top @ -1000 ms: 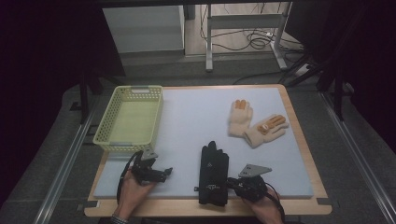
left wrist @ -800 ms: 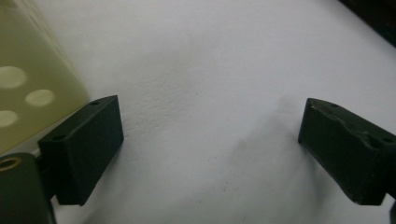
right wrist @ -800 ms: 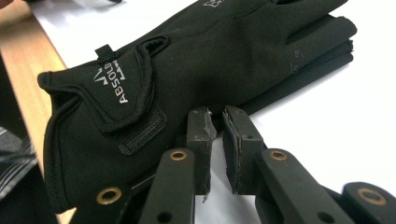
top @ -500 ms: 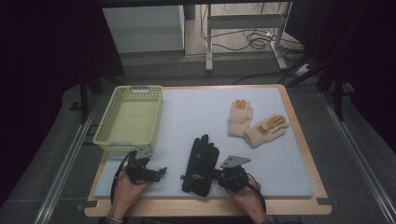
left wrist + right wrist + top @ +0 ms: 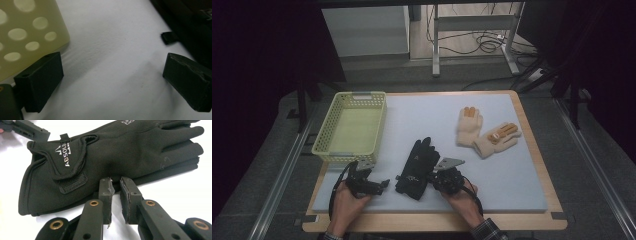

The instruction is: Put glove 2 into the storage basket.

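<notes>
Since a second ago, black gloves (image 5: 416, 162) slid left across the white mat (image 5: 512, 190), from mat centre toward the yellow basket (image 5: 349, 127), and now lie tilted, fingers pointing up-left, cuff toward the person. Right gripper (image 5: 443, 179) travelled left with them and sits at their right edge; in the right gripper view its jaws are nearly together with a thin gap and nothing pinched, tips just against the glove side (image 5: 120, 157) — looks like a push, not a carry. Left gripper (image 5: 371, 185) barely shifted, parked just left of the cuff, near the basket's front corner; its jaws have just been opening and stand spread wide over bare mat (image 5: 112, 75), nothing between them, glove edge (image 5: 190, 30) beyond one pad, basket wall (image 5: 25, 32) beyond the other. Likely set to take the cuff for a hand-off into the basket. Room: narrow strip between basket front and near mat edge, so tight for the left hand. Tan gloves (image 5: 484, 132) lie well apart at far right, with open mat between.
</notes>
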